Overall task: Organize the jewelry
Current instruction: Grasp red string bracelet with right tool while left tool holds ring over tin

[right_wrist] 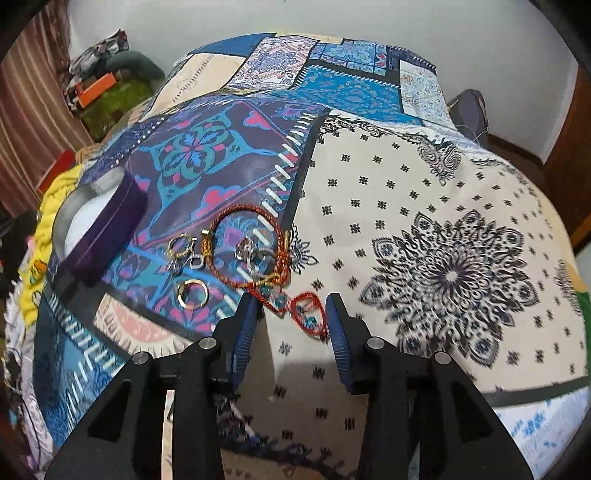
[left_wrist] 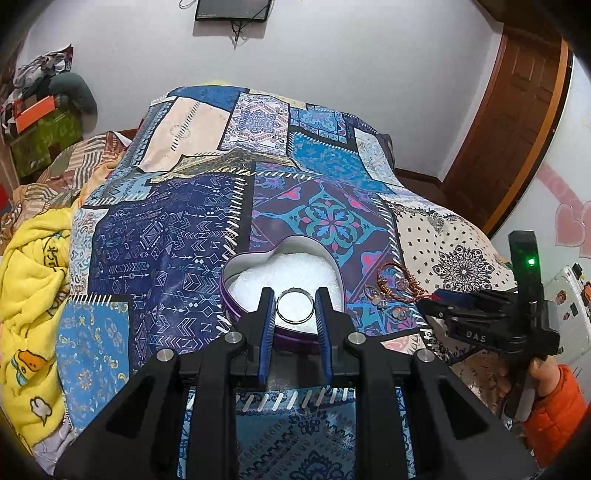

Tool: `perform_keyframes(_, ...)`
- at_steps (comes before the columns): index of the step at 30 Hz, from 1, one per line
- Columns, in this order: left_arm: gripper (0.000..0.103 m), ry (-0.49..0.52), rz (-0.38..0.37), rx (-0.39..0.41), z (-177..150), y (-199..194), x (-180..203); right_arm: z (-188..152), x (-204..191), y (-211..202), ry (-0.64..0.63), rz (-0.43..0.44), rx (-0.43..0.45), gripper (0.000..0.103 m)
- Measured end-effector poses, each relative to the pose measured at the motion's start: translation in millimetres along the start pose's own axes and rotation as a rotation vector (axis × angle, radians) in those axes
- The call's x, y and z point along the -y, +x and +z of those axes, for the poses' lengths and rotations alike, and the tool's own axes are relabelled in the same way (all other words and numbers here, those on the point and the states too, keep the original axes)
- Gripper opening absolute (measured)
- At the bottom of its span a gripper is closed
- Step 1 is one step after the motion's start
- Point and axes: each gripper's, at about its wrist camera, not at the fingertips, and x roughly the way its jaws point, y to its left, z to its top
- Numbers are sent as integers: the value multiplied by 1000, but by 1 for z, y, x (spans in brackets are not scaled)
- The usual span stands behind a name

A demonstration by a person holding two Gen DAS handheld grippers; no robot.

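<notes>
Left wrist: left gripper [left_wrist: 295,308] jaws pinch a ring [left_wrist: 295,305] over the heart box [left_wrist: 236,314]; right gripper [right_wrist: 291,319] jaws spread (red bracelet [right_wrist: 243,254] ahead).

A patchwork cloth [left_wrist: 207,229] in blue, purple and cream panels covers the raised surface. A yellow blanket [left_wrist: 33,258] with cartoon prints lies bunched just beside its left edge. A brown wooden door [left_wrist: 517,122] stands at the right of the white wall [left_wrist: 369,55]. A dark flat panel [left_wrist: 232,9] hangs high on that wall, with a cord dangling below it. A pile of clothes [left_wrist: 40,70] and an orange box [left_wrist: 35,110] sit in the far left corner. Pink heart decals [left_wrist: 570,218] mark the right wall. A striped curtain [right_wrist: 33,92] hangs at the left in the right wrist view.
</notes>
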Motion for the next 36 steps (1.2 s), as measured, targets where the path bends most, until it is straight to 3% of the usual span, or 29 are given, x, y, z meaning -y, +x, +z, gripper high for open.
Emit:
perform_keyframes(2, 21, 4, 1, -1, 1, 1, 1, 1, -1, 2, 3, 4, 3, 34)
perform_keyframes(6, 21, 10, 0, -2, 1, 1, 3, -3, -2, -1, 20, 29, 11, 7)
perform_keyframes(18, 21, 18, 1, 27, 6, -14, 4, 5, -15, -42, 27, 101, 113, 7)
perform_keyframes(29, 21, -1, 11, 57, 15, -26, -10, 40, -66, -81, -53, 209, 263, 7)
perform_keyframes(36, 21, 9, 10, 42, 18, -18, -18, 56, -100, -73, -100, 280, 267, 7)
